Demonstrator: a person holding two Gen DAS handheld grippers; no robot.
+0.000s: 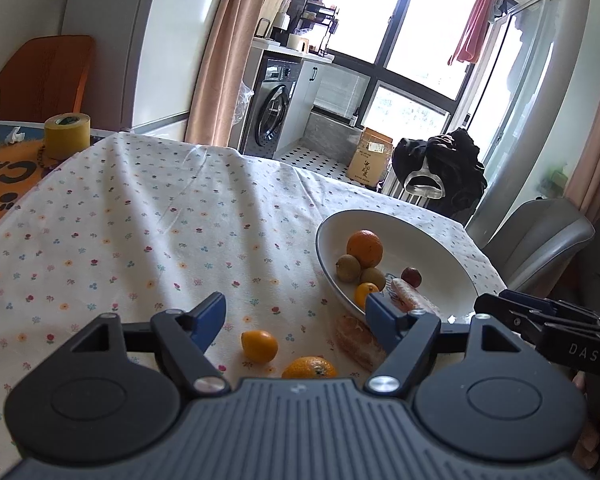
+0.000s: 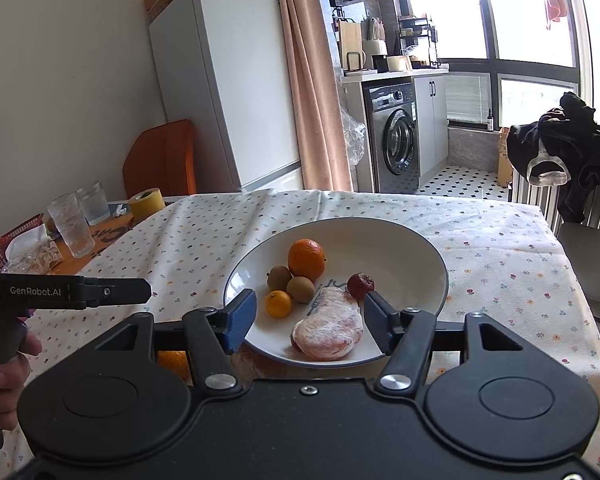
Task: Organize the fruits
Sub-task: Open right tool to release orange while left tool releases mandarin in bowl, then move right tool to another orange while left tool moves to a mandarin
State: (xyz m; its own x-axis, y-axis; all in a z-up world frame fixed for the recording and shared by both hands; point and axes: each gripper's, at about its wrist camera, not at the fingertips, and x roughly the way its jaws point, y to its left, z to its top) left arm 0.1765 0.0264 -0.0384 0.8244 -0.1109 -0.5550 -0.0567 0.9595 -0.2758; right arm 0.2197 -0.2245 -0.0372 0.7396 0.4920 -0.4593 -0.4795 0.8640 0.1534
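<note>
Left gripper [image 1: 296,320] — blue-padded fingers spread wide, empty, above the bench [image 1: 140,220] with its flower-print cloth. On the cloth between them: small oval orange kumquat [image 1: 259,346], round orange mandarin [image 1: 309,367], peeled pale-orange citrus piece [image 1: 358,342] beside the bowl's near rim. Right gripper [image 2: 308,322] — fingers also wide apart, empty, over the white shallow bowl [image 2: 400,240]. Bowl holds a large orange [image 2: 306,259], two brown-green round fruits [image 2: 300,289], a small kumquat, a dark red fruit [image 2: 360,285] and a plastic-wrapped peeled citrus [image 2: 327,330].

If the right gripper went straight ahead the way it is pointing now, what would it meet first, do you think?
Most likely the pale peeled fruit piece at the near side of the white bowl: it lies between the open fingers of the right gripper. Depth is unclear; the bowl's near rim might come first.
</note>
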